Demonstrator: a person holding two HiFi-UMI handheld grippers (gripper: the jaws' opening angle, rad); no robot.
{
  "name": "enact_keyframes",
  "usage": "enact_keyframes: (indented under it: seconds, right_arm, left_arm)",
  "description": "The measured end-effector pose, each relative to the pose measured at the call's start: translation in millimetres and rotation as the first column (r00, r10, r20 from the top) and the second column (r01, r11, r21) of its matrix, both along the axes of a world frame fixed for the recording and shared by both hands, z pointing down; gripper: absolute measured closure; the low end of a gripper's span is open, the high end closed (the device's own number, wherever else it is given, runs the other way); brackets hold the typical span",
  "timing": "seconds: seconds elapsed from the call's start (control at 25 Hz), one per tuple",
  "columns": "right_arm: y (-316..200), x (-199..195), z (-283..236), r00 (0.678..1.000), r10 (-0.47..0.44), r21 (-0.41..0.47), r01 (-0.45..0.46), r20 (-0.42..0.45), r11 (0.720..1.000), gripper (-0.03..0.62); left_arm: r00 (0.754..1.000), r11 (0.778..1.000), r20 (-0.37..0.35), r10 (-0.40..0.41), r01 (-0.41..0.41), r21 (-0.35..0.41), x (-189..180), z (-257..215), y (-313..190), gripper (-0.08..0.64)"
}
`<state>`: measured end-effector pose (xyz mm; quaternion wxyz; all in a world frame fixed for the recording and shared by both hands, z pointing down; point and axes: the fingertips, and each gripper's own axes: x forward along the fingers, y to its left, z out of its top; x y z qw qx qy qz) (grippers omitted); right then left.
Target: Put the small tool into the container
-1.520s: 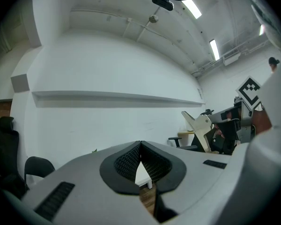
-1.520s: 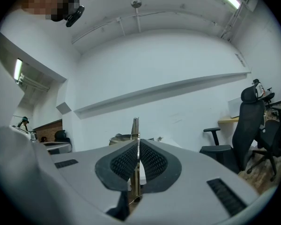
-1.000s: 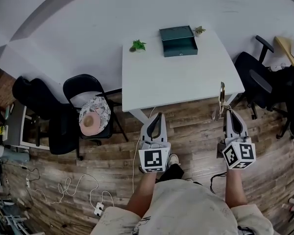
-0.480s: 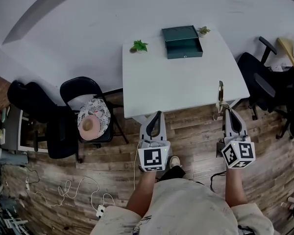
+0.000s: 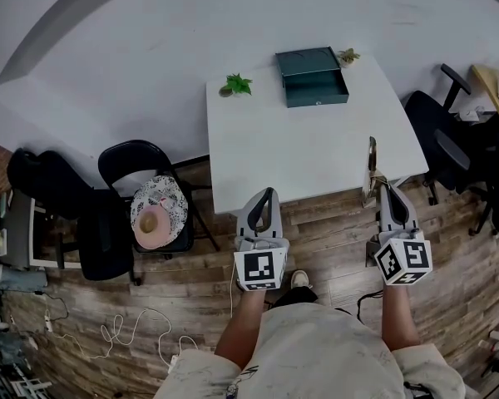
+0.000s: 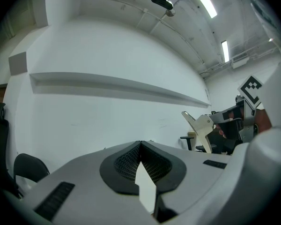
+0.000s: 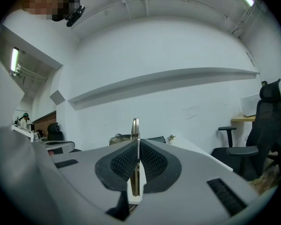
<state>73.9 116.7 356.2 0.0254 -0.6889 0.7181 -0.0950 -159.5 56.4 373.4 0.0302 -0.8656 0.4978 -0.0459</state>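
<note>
The container, a dark green metal box (image 5: 312,77) with its lid up, stands at the far edge of the white table (image 5: 299,148); the right gripper view shows it small and dark (image 7: 152,138) beyond the jaws. My right gripper (image 5: 383,193) is shut on the small tool, a thin brass strip (image 5: 372,166) that sticks out past the pads (image 7: 135,124), over the table's near right corner. My left gripper (image 5: 264,198) is shut and holds nothing, its tips at the table's front edge. In the left gripper view the pads (image 6: 126,161) meet with nothing between them.
Two small green plants (image 5: 235,83) (image 5: 348,56) flank the box. A black chair with a patterned hat (image 5: 158,210) stands left of the table. A black office chair (image 5: 437,131) stands at the right. Cables (image 5: 141,331) lie on the wood floor.
The table's front edge has come nearer to both grippers and now lies at their tips. The brass tool stays gripped in the right gripper, and the left stays shut.
</note>
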Motion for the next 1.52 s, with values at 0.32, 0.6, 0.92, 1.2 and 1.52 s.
enact_keyframes:
  seconds: [0.32,0.6,0.92,1.2,1.52]
  right_arm:
    - [-22.7,-8.8,4.6,1.000,0.014,-0.017,-0.014,-0.006,1.000,0.575]
    - [-40.3,-17.5,3.0,1.000,0.010,-0.020,-0.011,-0.016,1.000,0.575]
    - [-60.9,-8.0,2.5,1.000,0.011,-0.009,-0.011,-0.011,1.000,0.575]
    - [-96.5,18.2,7.8,1.000,-0.026,0.000,0.026,0.015,1.000,0.575]
    - [-158.2,40.3,4.5,0.993,-0.110,0.000,0.110,0.034,0.994,0.575]
  left_arm:
    - [1.000,1.000,-0.005,0.020,-0.020,-0.004,-5.1,6.5,-27.0,0.554]
    - [1.000,1.000,-0.017,0.020,-0.020,-0.014,-10.9,9.6,-43.7,0.554]
    - [1.000,1.000,-0.009,0.026,-0.026,-0.001,-0.7,5.7,-64.4,0.554]
    - [1.000,1.000,0.017,-0.011,0.010,0.010,19.3,1.6,-89.5,0.554]
    - [0.996,0.997,0.034,-0.083,0.083,0.005,41.3,-5.4,-130.2,0.554]
